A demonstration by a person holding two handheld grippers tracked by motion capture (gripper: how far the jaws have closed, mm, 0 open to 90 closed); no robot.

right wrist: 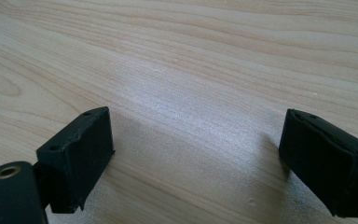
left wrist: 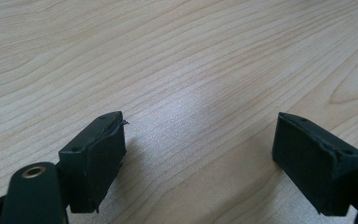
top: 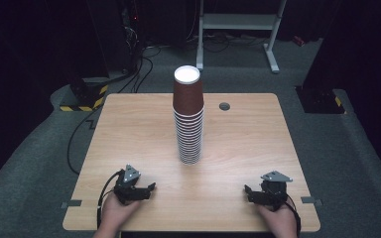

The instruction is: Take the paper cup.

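Observation:
A tall stack of brown paper cups (top: 188,116) stands upside down in the middle of the wooden table (top: 129,139), its white base on top. My left gripper (top: 149,189) rests near the front left edge, held by a hand, jaws wide apart over bare wood. My right gripper (top: 248,192) rests near the front right edge, likewise open with nothing between its jaws. In the left gripper view the left gripper (left wrist: 198,144) frames only wood grain; in the right gripper view the right gripper (right wrist: 196,149) does the same. Both grippers are well short of the stack.
A round grey cable hole (top: 224,106) sits in the table behind and right of the stack. Beyond the table are dark carpet, floor cables (top: 79,134), a yellow-black striped base (top: 82,99) and a white frame stand (top: 238,25).

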